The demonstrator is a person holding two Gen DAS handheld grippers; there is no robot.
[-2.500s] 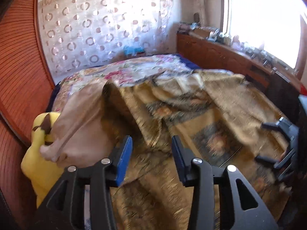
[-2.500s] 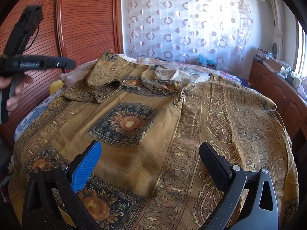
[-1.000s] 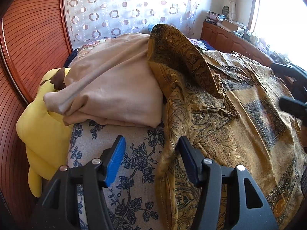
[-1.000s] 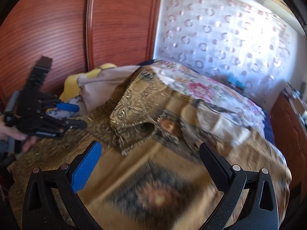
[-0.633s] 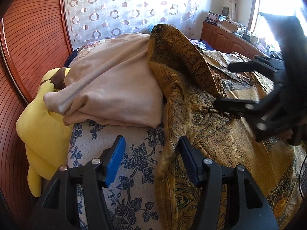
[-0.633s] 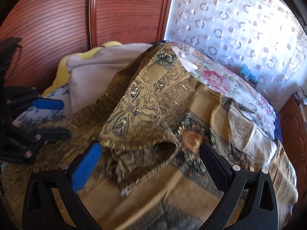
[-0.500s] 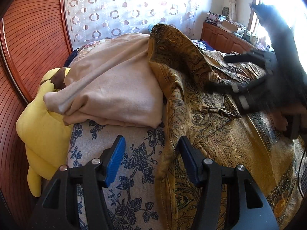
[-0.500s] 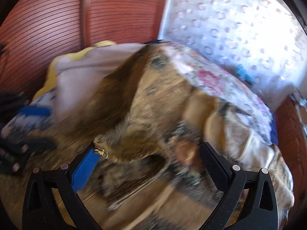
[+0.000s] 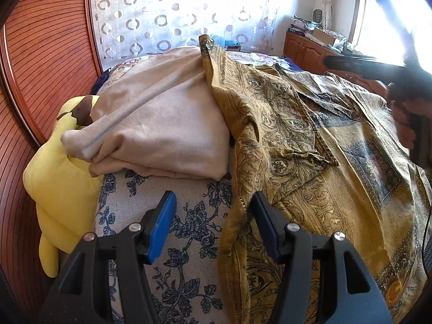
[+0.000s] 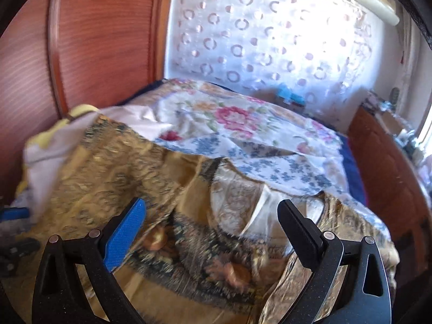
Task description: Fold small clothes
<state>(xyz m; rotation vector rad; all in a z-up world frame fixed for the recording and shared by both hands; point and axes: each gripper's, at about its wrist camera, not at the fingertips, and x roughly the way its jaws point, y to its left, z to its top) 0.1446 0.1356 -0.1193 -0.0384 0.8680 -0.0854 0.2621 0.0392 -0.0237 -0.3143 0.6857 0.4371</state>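
The right gripper (image 10: 210, 224) has swung up from the shirt (image 9: 310, 162), jaws wide; the left gripper (image 9: 213, 224) hovers open at the shirt's edge.

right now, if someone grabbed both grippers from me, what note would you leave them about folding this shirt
Left gripper: open, holding nothing, low over the side edge of the gold patterned shirt.
Right gripper: open, holding nothing, above the shirt's collar area; that view is blurred.
The shirt lies spread on the bed, one sleeve folded in over the body. A folded beige garment sits beside it, against a yellow plush toy.
Done: one sleeve in. Left: the other side and the final folds.
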